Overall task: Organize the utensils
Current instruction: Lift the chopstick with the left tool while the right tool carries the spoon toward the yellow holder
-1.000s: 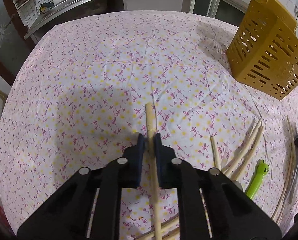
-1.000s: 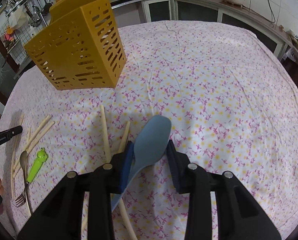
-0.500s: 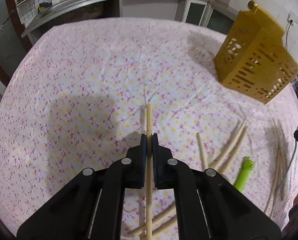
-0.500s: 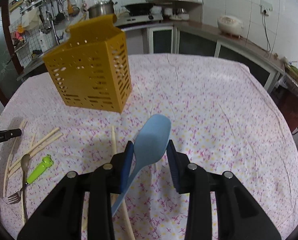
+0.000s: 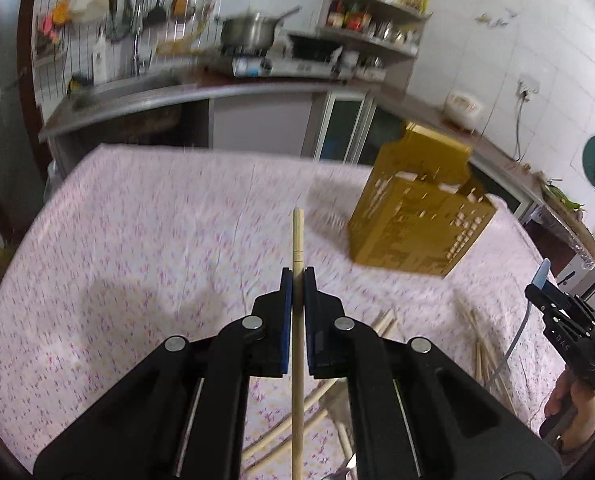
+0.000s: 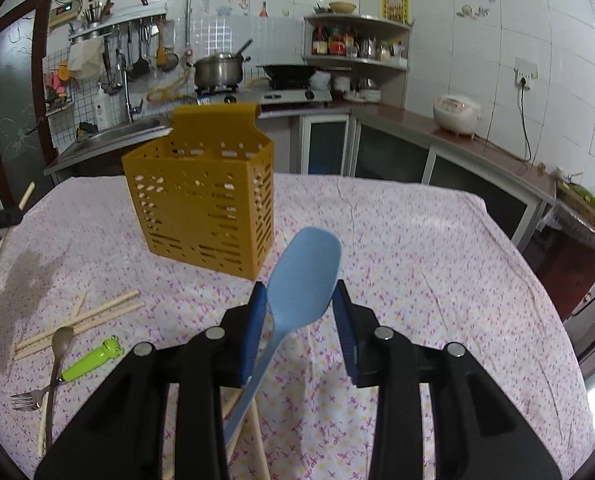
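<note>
Our left gripper (image 5: 298, 278) pinches a bamboo chopstick (image 5: 297, 240), our right gripper (image 6: 299, 300) a pale-blue plastic spoon (image 6: 303, 272), both lifted clear, presumably bound for the far perforated mustard-yellow plastic holder (image 6: 205, 208).

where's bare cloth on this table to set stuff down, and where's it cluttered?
Free: the floral cloth right of the yellow caddy out to the table's right edge, and the stretch left of the caddy in the left view. Crowded: near-left, with loose chopsticks, a spoon and a green-handled fork.
</note>
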